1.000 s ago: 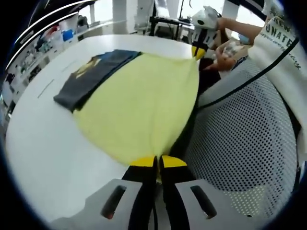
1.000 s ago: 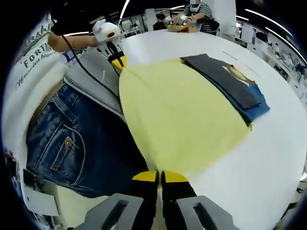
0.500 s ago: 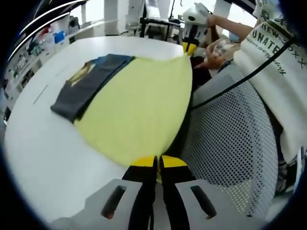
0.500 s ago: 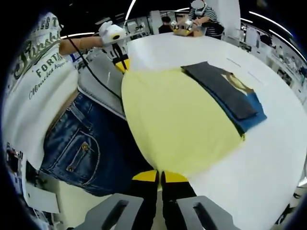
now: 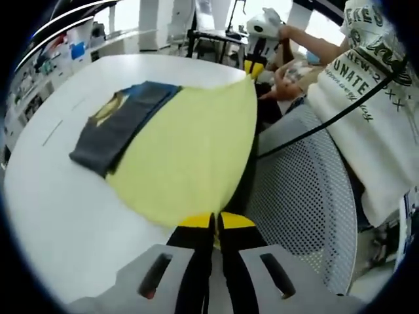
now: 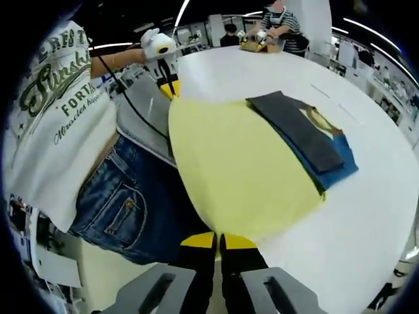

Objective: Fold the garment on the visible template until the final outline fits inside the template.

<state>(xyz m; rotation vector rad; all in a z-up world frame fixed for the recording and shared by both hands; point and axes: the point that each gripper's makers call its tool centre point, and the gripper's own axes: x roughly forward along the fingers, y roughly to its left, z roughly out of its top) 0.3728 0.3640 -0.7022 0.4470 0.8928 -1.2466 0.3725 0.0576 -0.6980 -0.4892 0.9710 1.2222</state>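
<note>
The white table (image 5: 59, 216) carries all task items and fills most of the left gripper view; it also shows in the right gripper view (image 6: 366, 196).

The yellow garment (image 5: 190, 157) is stretched flat between both tools, its near edge hanging off the table edge toward the person (jeans and a printed white shirt show in the right gripper view). In the right gripper view the yellow garment (image 6: 242, 170) spreads from the near tool to the far one.

A folded dark grey garment (image 5: 118, 124) with a blue layer beneath lies on the table; the yellow garment's far side overlaps it. It shows in the right gripper view as well (image 6: 301, 134).

A white mesh chair back (image 5: 301, 196) stands just beside the table edge.

The left tool (image 5: 215, 226) has its jaws closed on one corner of the yellow garment. The right tool (image 6: 218, 243) has its jaws closed on the opposite corner.
</note>
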